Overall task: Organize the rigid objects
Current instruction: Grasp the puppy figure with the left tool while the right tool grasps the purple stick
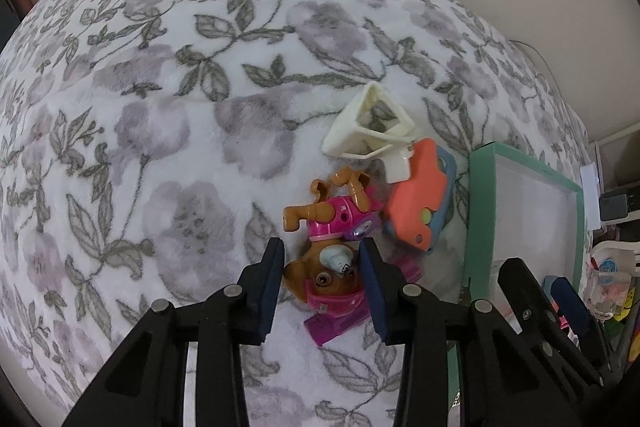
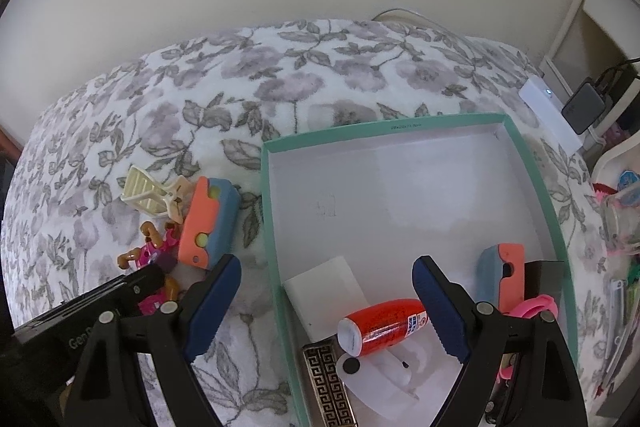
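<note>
A brown and pink toy dog lies on the floral blanket. My left gripper is open, with its fingers either side of the dog's head. A cream clip and an orange and blue block lie just beyond the dog. A teal box stands to the right. In the right wrist view it holds a red bottle, a white block, a patterned bar and a second orange and blue block. My right gripper is open and empty above the box's near edge.
The blanket stretches wide to the left and far side, up to a cream wall. Cluttered shelves with a white device, a black charger and small items stand past the box on the right.
</note>
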`<control>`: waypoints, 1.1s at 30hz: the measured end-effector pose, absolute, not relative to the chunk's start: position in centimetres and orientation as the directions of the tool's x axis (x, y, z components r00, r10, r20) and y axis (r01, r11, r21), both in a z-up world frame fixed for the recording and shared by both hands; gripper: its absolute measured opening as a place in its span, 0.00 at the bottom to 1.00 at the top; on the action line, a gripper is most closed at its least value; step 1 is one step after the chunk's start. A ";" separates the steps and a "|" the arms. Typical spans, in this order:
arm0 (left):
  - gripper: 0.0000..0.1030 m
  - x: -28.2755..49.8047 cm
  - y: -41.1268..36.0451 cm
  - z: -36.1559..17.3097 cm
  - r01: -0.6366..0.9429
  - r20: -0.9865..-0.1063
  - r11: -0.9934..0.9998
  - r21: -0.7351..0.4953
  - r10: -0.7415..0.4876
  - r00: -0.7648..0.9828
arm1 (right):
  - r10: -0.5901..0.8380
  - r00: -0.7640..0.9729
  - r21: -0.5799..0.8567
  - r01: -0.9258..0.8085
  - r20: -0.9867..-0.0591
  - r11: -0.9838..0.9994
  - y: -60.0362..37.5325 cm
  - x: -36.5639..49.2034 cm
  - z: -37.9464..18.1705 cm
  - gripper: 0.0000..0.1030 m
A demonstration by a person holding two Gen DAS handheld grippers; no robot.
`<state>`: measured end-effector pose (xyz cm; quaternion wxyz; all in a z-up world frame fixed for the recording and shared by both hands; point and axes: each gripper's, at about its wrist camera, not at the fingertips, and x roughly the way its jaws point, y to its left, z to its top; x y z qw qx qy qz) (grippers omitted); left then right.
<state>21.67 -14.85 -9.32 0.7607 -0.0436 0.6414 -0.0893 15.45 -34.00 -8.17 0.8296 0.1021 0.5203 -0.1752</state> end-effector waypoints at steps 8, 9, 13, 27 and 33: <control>0.39 22.0 -11.2 -9.2 -0.004 -0.980 0.993 -0.114 -0.112 0.166 | -0.138 0.432 0.018 0.338 -0.891 0.941 -31.4 15.8 -7.7 0.87; 0.39 22.0 -10.7 -9.2 -0.014 -0.981 0.994 -0.113 -0.109 0.162 | -0.123 0.433 0.026 0.322 -0.893 0.946 -31.0 16.0 -7.7 0.87; 0.39 22.1 -9.3 -9.2 -0.040 -0.984 0.996 -0.085 -0.077 0.162 | -0.072 0.430 0.057 0.279 -0.900 0.959 -29.5 16.3 -8.2 0.83; 0.39 22.4 -7.5 -9.4 -0.092 -0.984 0.990 -0.105 -0.090 0.154 | -0.033 0.349 0.047 0.217 -0.937 0.975 -26.4 16.9 -11.5 0.74; 0.40 22.5 -7.3 -9.5 -0.098 -0.984 0.989 -0.109 -0.093 0.151 | -0.040 0.330 0.031 0.208 -0.943 0.978 -25.7 17.0 -12.6 0.74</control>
